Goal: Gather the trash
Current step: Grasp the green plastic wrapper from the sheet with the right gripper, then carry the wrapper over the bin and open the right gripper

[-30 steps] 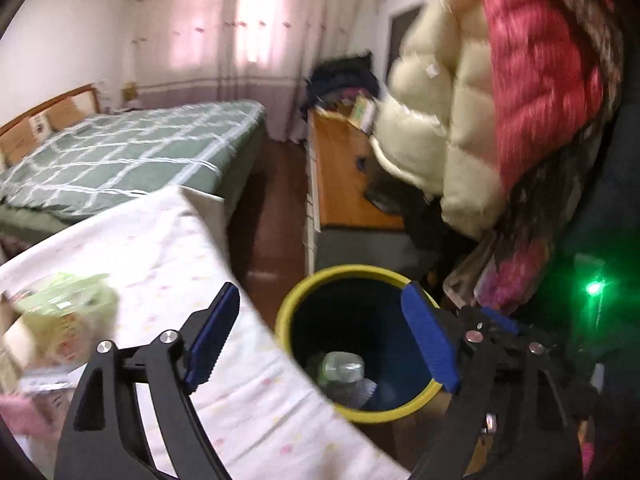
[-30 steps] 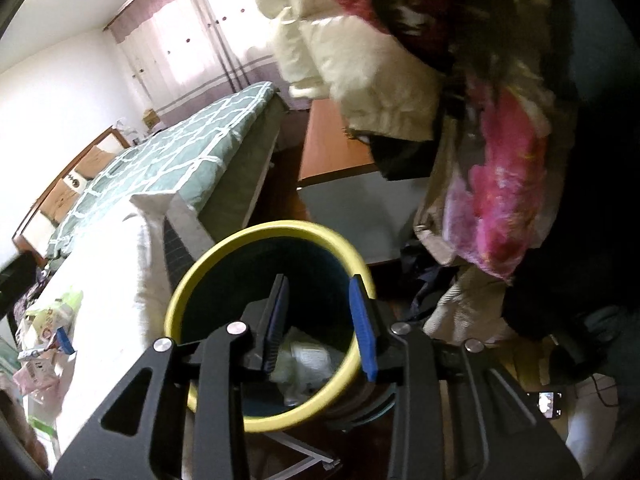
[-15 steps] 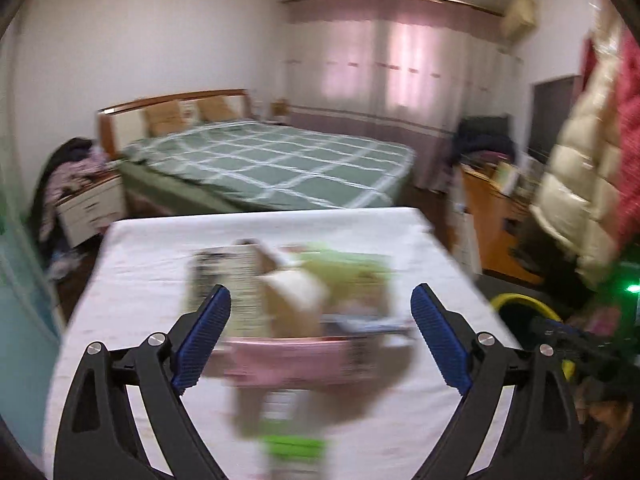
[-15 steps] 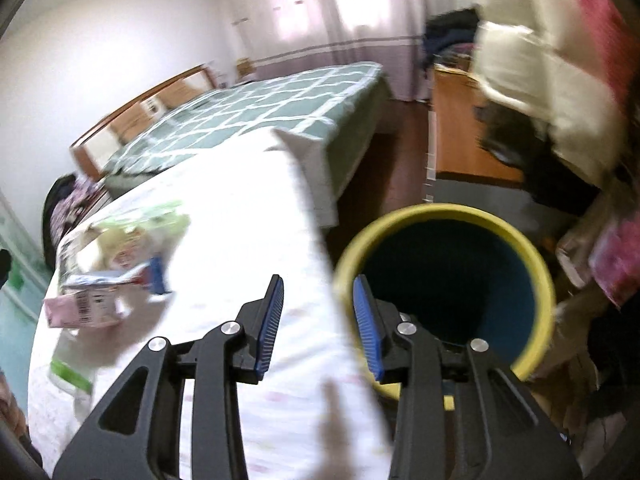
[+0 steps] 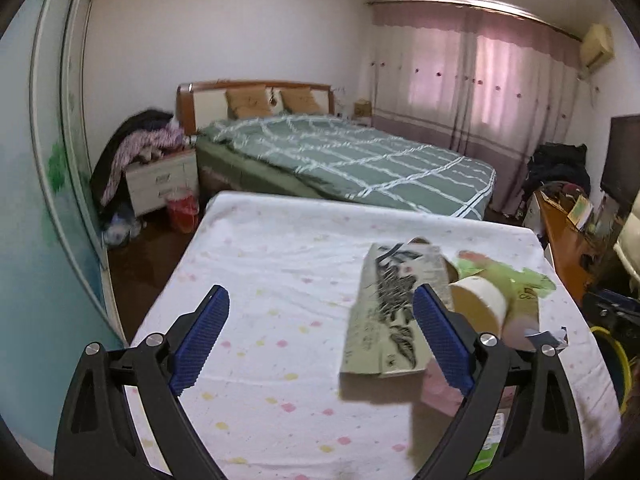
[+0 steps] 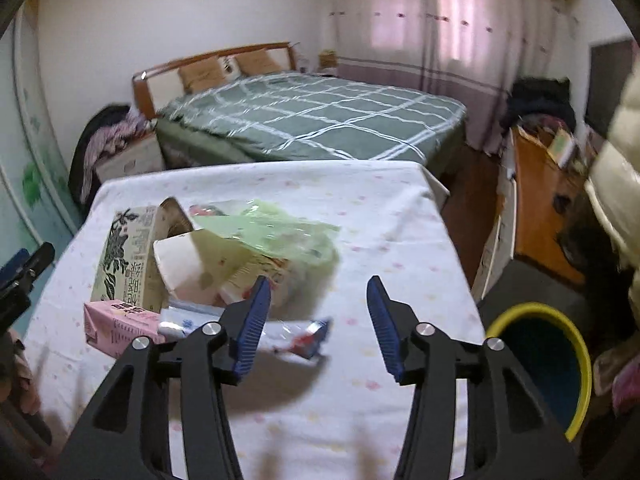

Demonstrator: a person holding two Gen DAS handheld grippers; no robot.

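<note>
A heap of trash lies on the white dotted tablecloth (image 6: 360, 216): a printed carton (image 6: 124, 256), a white paper cup (image 6: 184, 264), a green plastic bag (image 6: 280, 232), a pink carton (image 6: 116, 324) and a small wrapper (image 6: 308, 336). My right gripper (image 6: 318, 320) is open and empty, just above the wrapper. My left gripper (image 5: 320, 332) is open and empty over the cloth (image 5: 280, 264), left of the printed carton (image 5: 396, 304) and cup (image 5: 480, 308). The yellow-rimmed bin (image 6: 548, 364) stands on the floor right of the table.
A bed with a green checked cover (image 5: 344, 156) lies beyond the table. A nightstand with clothes (image 5: 156, 160) is at the left. A wooden desk (image 6: 536, 204) and hanging coats (image 6: 620, 168) are at the right, near the bin.
Both grippers swung left from the bin to the table. The right gripper's jaws opened wider. The left gripper stayed open.
</note>
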